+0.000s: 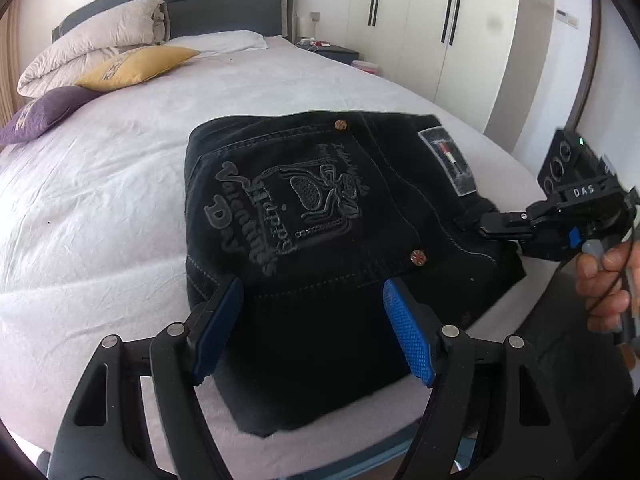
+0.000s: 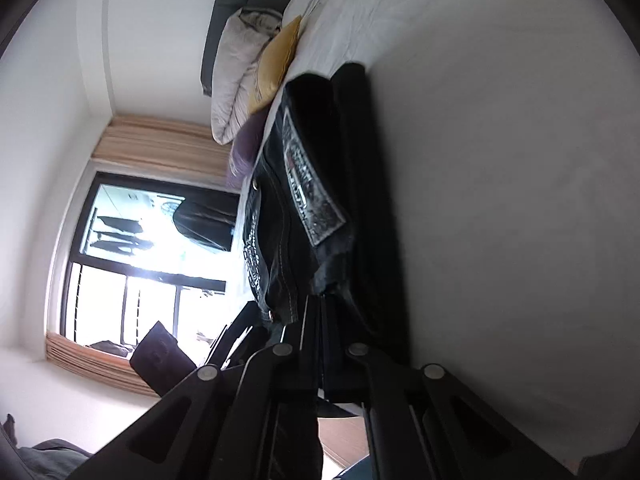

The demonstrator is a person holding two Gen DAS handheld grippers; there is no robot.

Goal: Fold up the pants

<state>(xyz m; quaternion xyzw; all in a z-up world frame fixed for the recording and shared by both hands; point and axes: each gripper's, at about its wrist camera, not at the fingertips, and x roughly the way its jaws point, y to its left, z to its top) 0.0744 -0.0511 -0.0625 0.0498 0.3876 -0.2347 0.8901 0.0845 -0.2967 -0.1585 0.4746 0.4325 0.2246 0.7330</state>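
Black denim pants lie folded into a compact stack on the white bed, back pocket embroidery and waistband label facing up. My left gripper is open, its blue pads hovering over the near edge of the stack, holding nothing. My right gripper comes in from the right, rolled on its side, and is shut on the waistband corner of the pants. In the right wrist view the pants run away from the closed right gripper, pinched at the fingertips.
A folded beige duvet, a yellow cushion and a purple cushion sit at the head of the bed by the grey headboard. White wardrobes stand to the right. The bed's edge runs close under the pants.
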